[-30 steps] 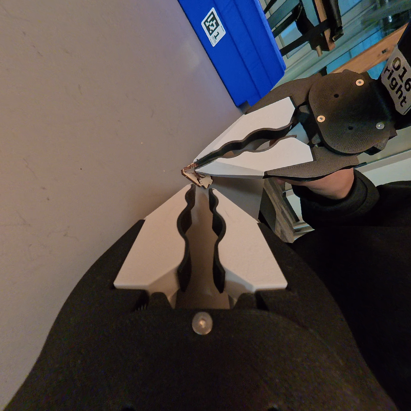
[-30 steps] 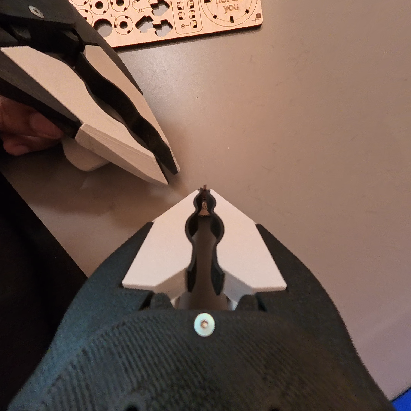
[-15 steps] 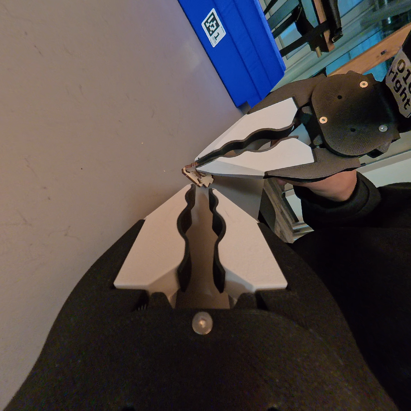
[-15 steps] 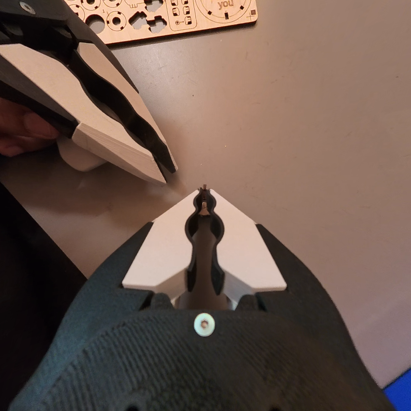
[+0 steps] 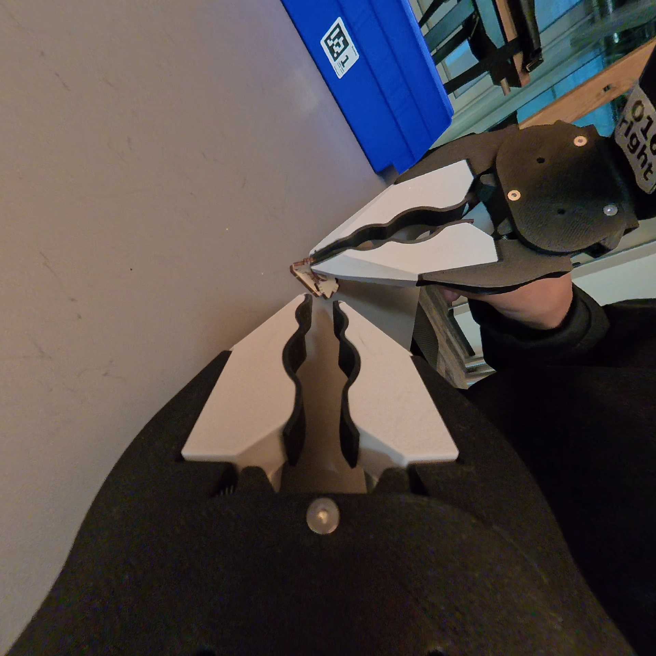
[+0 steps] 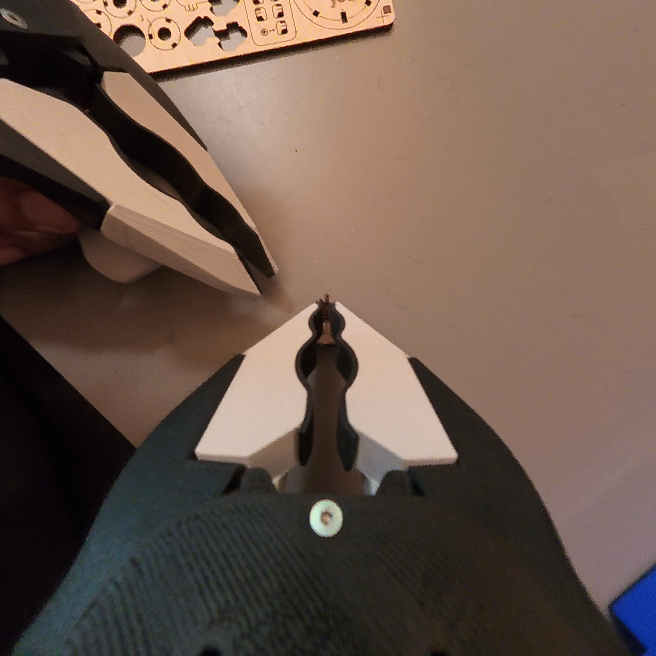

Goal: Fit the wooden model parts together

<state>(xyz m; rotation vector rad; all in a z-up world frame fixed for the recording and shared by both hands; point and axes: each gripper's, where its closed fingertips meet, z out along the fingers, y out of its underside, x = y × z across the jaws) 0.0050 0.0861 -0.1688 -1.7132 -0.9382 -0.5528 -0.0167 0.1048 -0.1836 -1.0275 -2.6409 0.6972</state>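
My right gripper [image 6: 326,306] is shut on a small wooden laser-cut piece [image 6: 325,321], seen edge-on between its tips. In the left wrist view the same right gripper [image 5: 312,264] comes in from the right, and the wooden piece [image 5: 314,280] sticks out below and left of its tips. My left gripper [image 5: 322,301] is open with a narrow gap and holds nothing; its tips sit just below the wooden piece without touching it. In the right wrist view the left gripper [image 6: 264,280] comes in from the upper left, close to my right tips.
A flat wooden laser-cut sheet [image 6: 269,32] with round and shaped cut-outs lies on the grey table [image 6: 461,213] at the far edge. A blue bin [image 5: 369,81] with a square marker stands beyond the table. A person's hand and dark sleeve [image 5: 525,312] hold the right gripper. The tips of both grippers are at nearly the same place.
Almost nothing has moved. The two grippers stay tip to tip; the right wrist view has crept slightly forward, so the wooden sheet sits higher in the frame.
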